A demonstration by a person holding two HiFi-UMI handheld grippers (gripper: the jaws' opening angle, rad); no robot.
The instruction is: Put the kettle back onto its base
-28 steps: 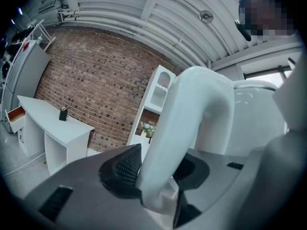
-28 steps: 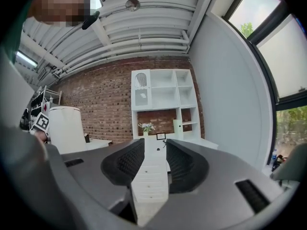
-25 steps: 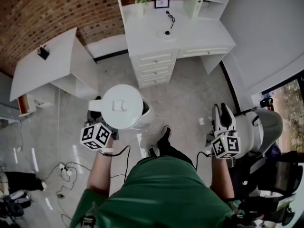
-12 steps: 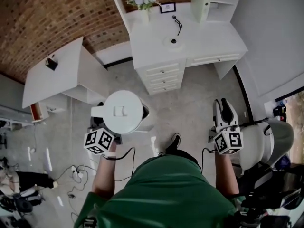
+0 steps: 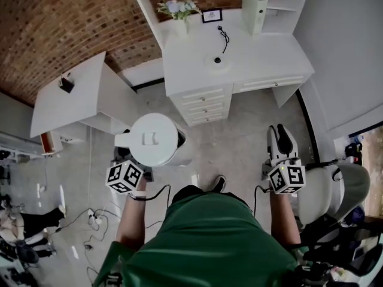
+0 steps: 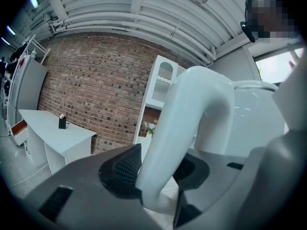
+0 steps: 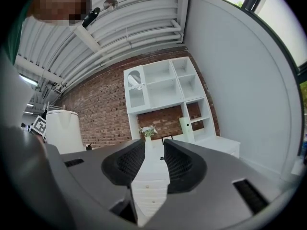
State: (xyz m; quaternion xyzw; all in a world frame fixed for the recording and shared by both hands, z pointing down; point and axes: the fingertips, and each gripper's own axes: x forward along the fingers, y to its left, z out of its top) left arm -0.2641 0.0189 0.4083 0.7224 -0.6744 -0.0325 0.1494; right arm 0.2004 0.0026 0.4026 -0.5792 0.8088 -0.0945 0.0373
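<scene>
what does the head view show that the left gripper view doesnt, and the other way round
Only the head view: the small round base on the white desk, and the right gripper, open and empty. Only the left gripper view: the left gripper clamped on the curved white handle. Both: the white plastic kettle, the red brick wall.
</scene>
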